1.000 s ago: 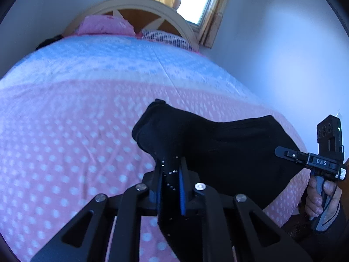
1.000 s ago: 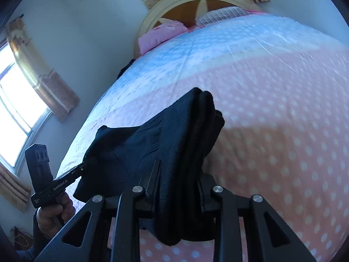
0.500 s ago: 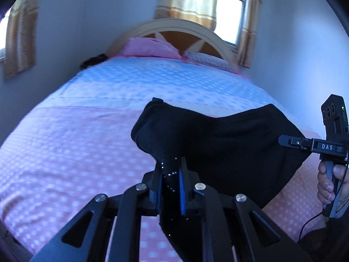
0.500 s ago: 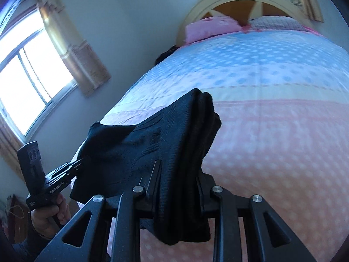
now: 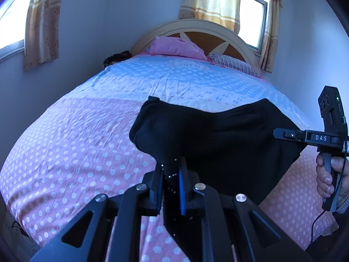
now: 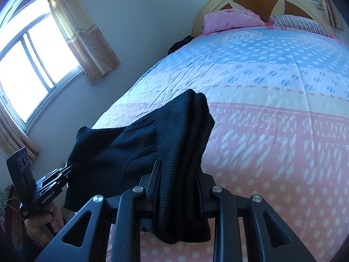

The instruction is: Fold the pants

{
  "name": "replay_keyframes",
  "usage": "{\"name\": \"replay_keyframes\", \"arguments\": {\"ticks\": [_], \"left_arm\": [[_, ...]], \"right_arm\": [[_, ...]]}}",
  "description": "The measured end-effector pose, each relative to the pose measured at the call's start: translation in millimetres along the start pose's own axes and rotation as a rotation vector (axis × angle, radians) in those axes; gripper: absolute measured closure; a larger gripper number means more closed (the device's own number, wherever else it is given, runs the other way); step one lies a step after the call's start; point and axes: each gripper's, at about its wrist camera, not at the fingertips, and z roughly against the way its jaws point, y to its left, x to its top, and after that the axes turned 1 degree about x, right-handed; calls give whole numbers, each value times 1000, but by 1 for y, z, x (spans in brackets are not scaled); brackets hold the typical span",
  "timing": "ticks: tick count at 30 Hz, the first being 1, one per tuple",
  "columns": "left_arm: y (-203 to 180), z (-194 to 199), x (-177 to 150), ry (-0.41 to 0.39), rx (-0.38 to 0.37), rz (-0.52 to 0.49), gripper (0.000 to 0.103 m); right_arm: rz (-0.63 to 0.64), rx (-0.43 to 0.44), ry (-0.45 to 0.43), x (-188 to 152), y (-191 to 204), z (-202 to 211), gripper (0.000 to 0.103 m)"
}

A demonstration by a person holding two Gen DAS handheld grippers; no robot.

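Above the foot of the bed: both tongs are up in the air with the pants slung between them.
Left tongs [image 5: 171,171]: jaws drawn narrow, pinching a thin bunch of black cloth; a tail of it hangs down below the jaws.
Right tongs [image 6: 177,170]: jaws set wider, clamped round a thick wad of several layers at the other end.
Pants [image 5: 209,139]: one pair, black, ribbed knit; stretched between the two grips, sagging in the middle, clear of the cover as far as I can tell.
Handling, my guess: light, soft and limp; it will droop wherever it is unsupported, and the knit may stretch under pull. Not slippery, not fragile.
Where to hold, my guess: at the outer corners of one edge, as now, so that the span stays taut enough to lay flat.
Hands: two, one on each grip; right hand [image 5: 331,179], left hand [image 6: 40,224].
Bed [image 5: 72,144]: one, with a dotted pink and blue cover.
Pillows: two at the headboard, one pink [image 5: 177,48], one striped [image 5: 235,65].
Windows: two, both curtained.
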Motion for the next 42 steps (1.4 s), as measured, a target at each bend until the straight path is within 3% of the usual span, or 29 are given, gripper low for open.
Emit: {"name": "replay_keyframes", "arguments": {"ticks": [22, 29, 33, 35, 38, 42], "left_arm": [[19, -25, -23, 47, -6, 31, 90], [4, -29, -34, 24, 80, -48, 70], [7, -31, -38, 18, 95, -49, 62], [12, -30, -39, 16, 113, -36, 47], [23, -26, -43, 17, 115, -10, 34], [39, -9, -49, 30, 128, 20, 23]], "right_arm": [[-35, -51, 80, 1, -12, -46, 76], [-33, -93, 109, -4, -20, -57, 71], [-40, -111, 124, -7, -25, -60, 61], [-68, -103, 121, -8, -31, -58, 56], [-109, -112, 92, -9, -38, -48, 50], [-142, -167, 28, -13, -45, -19, 49]]}}
